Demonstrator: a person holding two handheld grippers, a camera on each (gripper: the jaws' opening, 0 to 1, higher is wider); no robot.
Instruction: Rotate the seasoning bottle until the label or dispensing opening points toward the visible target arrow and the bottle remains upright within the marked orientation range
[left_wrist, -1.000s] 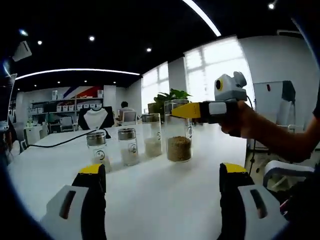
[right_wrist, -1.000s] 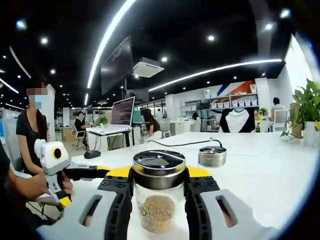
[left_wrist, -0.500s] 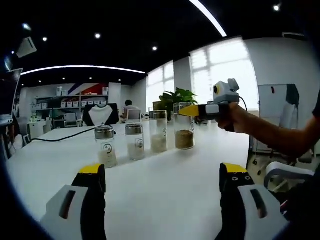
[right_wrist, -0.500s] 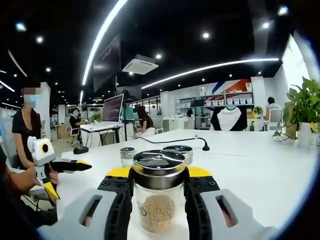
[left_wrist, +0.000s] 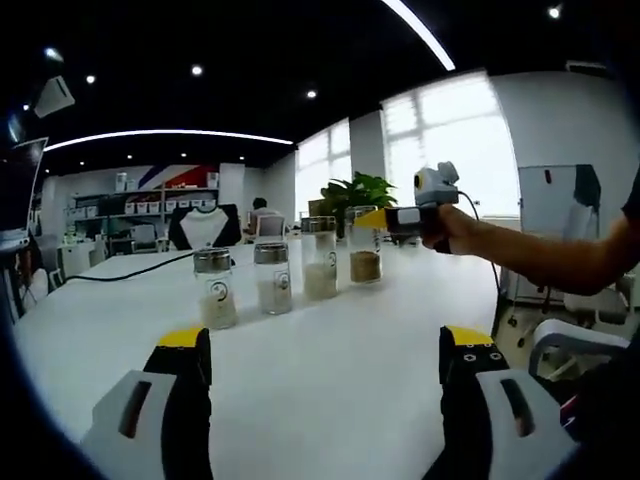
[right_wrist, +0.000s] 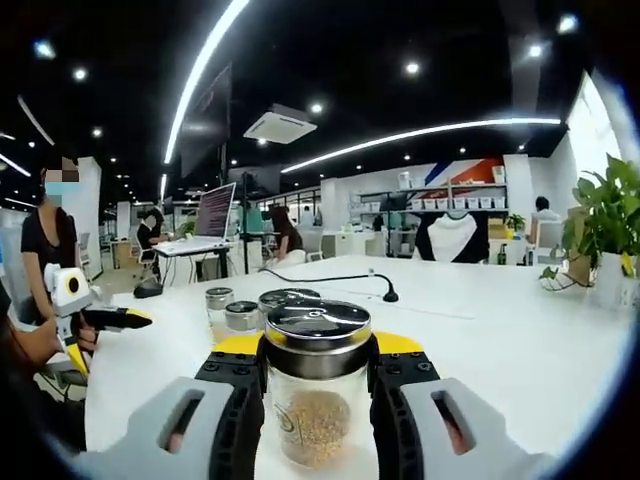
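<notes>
Right gripper view first: the right tongs (right_wrist: 318, 375) are clamped on the seasoning bottle (right_wrist: 318, 395), one jaw to each side just under its steel cap, and the jar stands upright between them with brown grains showing through the glass. That grip looks chosen for turning: held at the neck, the bottle can be spun without tipping. I cannot find any target arrow, so how far round it must go is unclear. Just beyond the tongs stand three other jars (right_wrist: 245, 312), and past those a black cable (right_wrist: 330, 282) trails over the white counter (right_wrist: 500, 330).

From the left gripper view, the left tongs (left_wrist: 325, 365) hang wide and empty over bare counter, apparently idle. Ahead of them the four jars form a row, the grain bottle at its far right end under the right tongs.

Farther off: a potted plant (left_wrist: 355, 190), bright windows (left_wrist: 450, 140), shelves on the back wall, ceiling light strips, and seated people at distant desks.
</notes>
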